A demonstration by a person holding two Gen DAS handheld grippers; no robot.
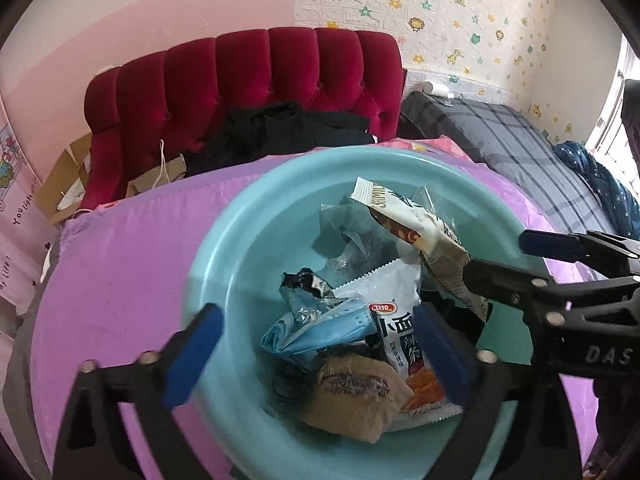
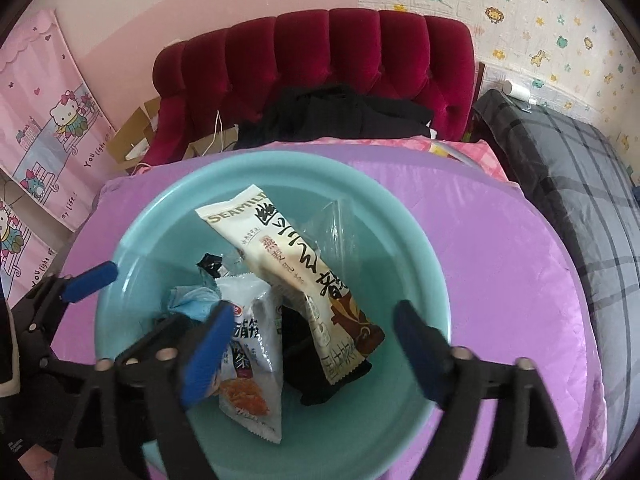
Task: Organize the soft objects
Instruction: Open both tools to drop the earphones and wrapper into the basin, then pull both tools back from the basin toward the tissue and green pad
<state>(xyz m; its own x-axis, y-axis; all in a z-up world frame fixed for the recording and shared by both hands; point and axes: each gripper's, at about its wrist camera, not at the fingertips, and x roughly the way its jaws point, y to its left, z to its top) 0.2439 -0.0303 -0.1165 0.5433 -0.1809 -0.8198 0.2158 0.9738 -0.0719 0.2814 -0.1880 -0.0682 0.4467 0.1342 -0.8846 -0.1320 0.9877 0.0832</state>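
Several soft things, a long cream packet [image 2: 296, 276], a snack bag [image 2: 250, 368], a blue mask [image 1: 320, 330] and a brown pouch [image 1: 356, 396], already lie in the teal basin [image 2: 168, 216] on the purple bed cover [image 2: 500, 280], both claws, left [image 1: 316, 356] and right [image 2: 316, 348], gaping empty above, nothing visibly left outside.

The basin [image 2: 168, 208] is crowded low down: a long sachet [image 2: 296, 276] leans across the middle, packets [image 2: 252, 360] and a mask [image 1: 320, 328] piled under it. Its far inner wall is bare. Both grippers (left [image 1: 320, 348], right [image 2: 316, 344]) hang over it side by side, crowding each other. The purple cloth [image 2: 500, 280] around it lies open.
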